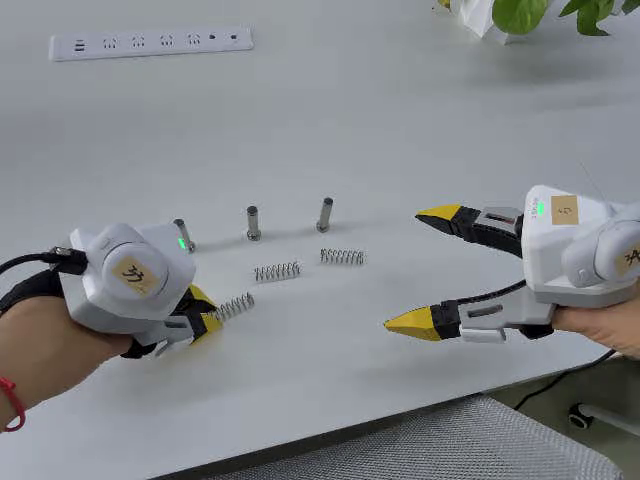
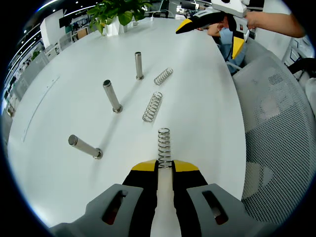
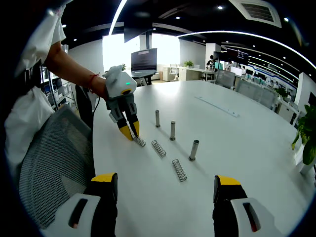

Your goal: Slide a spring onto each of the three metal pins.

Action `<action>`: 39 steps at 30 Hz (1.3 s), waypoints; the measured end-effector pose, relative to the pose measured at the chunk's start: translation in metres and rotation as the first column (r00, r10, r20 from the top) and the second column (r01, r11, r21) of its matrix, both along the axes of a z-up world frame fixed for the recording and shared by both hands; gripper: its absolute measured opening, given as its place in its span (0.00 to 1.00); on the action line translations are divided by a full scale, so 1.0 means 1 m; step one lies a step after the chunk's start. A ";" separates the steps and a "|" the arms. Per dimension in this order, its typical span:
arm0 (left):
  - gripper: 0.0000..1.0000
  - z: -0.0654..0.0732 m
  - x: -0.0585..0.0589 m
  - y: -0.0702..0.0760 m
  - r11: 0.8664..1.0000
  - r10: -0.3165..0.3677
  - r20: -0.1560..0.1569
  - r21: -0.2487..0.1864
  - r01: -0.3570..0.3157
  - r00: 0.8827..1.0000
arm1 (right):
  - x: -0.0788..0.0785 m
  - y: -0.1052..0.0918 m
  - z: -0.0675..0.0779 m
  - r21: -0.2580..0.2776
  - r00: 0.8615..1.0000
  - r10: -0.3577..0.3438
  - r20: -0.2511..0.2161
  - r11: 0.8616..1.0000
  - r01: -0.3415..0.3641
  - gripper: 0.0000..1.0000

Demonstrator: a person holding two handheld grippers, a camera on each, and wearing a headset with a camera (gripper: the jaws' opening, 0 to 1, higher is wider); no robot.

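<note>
Three upright metal pins [image 1: 184, 235], [image 1: 253, 223], [image 1: 325, 214] stand in a row on the white table [image 1: 330, 120]. All of them are bare. Two springs [image 1: 277, 271], [image 1: 342, 257] lie loose in front of the pins. My left gripper [image 1: 205, 318] is shut on one end of a third spring [image 1: 235, 306], which points toward the pins. In the left gripper view that spring [image 2: 164, 143] sticks out from the yellow tips [image 2: 164, 165], with the nearest pin [image 2: 85, 146] to its left. My right gripper [image 1: 425, 268] is held open to the right, with nothing in it.
A white power strip [image 1: 150, 43] lies at the far left of the table. A potted plant [image 1: 520, 12] stands at the far right corner. A mesh chair [image 1: 480, 440] sits just past the table's near edge.
</note>
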State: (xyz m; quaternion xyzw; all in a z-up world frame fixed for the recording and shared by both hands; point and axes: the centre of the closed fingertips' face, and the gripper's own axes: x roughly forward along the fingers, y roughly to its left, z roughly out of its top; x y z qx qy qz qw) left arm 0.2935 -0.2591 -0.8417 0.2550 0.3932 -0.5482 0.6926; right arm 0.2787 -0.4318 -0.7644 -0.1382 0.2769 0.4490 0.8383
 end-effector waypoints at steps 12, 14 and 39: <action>0.07 0.000 -0.001 -0.001 1.000 -0.002 0.002 -0.016 0.002 1.000 | -0.002 0.004 -0.001 -0.001 1.000 0.003 -0.007 1.000 -0.003 0.78; 0.07 0.000 -0.002 0.000 1.000 -0.001 -0.002 -0.016 0.001 1.000 | -0.002 0.003 -0.003 -0.001 1.000 0.002 -0.007 1.000 -0.002 0.78; 0.08 -0.003 0.000 0.000 0.999 0.008 -0.030 0.043 -0.006 1.000 | -0.004 0.004 0.002 0.001 1.000 -0.006 -0.007 1.000 0.006 0.77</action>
